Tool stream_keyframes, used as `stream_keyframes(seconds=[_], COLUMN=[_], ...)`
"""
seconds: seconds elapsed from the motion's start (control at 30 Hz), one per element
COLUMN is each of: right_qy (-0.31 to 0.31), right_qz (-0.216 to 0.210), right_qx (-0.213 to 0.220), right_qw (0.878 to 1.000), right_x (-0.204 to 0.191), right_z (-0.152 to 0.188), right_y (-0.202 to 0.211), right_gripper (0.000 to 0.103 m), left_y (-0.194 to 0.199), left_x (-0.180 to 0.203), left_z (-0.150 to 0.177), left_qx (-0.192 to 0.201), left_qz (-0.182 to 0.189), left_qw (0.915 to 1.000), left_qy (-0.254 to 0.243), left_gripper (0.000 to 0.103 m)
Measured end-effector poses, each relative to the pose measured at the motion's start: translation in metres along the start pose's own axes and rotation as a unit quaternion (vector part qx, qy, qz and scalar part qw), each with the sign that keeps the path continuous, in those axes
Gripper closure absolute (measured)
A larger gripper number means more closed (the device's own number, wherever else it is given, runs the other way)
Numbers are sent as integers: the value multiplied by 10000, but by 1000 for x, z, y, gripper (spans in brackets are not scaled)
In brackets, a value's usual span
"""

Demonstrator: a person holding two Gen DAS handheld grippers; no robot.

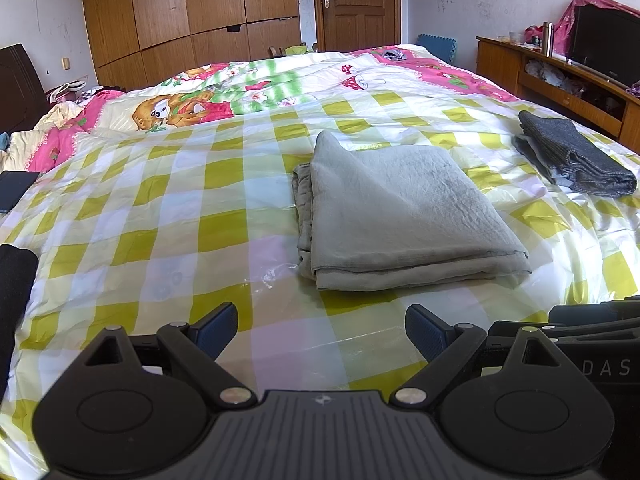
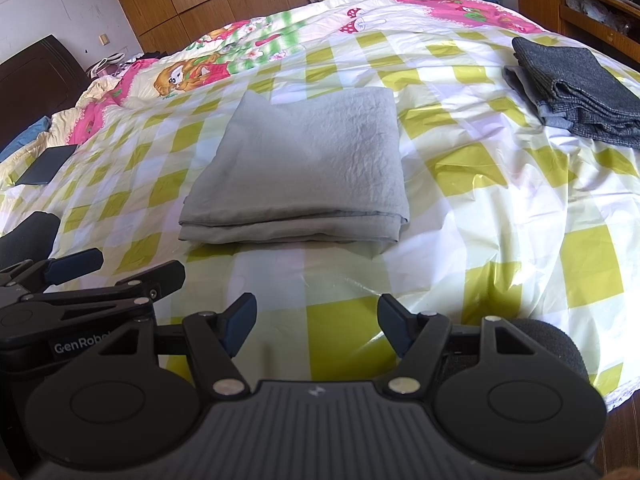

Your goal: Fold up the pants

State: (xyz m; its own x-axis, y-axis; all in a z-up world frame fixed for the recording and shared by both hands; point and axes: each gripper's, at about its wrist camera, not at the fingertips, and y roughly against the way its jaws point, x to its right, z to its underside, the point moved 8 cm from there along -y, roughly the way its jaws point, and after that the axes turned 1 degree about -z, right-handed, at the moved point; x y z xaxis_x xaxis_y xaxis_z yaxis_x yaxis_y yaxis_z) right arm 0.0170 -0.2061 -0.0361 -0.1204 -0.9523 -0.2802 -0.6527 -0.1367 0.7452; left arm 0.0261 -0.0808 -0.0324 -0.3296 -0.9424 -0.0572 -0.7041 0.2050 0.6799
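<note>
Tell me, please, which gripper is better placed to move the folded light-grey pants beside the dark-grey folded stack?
Right, probably. The right gripper faces the folded light-grey pants squarely, jaws open, on the dark-grey folded stack side. The left gripper sits farther left.

A home bedroom is showing here, with a large bed lying under a checked cover. Beyond the bed, a wooden wardrobe and door are standing against the wall; a sideboard is running along its right.
</note>
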Motion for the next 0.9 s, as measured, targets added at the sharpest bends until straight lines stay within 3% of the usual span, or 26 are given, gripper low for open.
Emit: stream_keyframes(seconds=[0.9], right_qy=[6], right_qz=[7], right_qx=[18], right_qw=[10000], right_x=[0], right_z=[0], right_y=[2], right_gripper=[35], left_y=[6], left_x=[2], left_z=[-2], left_qx=[126], left_qz=[-32], left_qw=[9998], left_qy=[-118], left_gripper=[5])
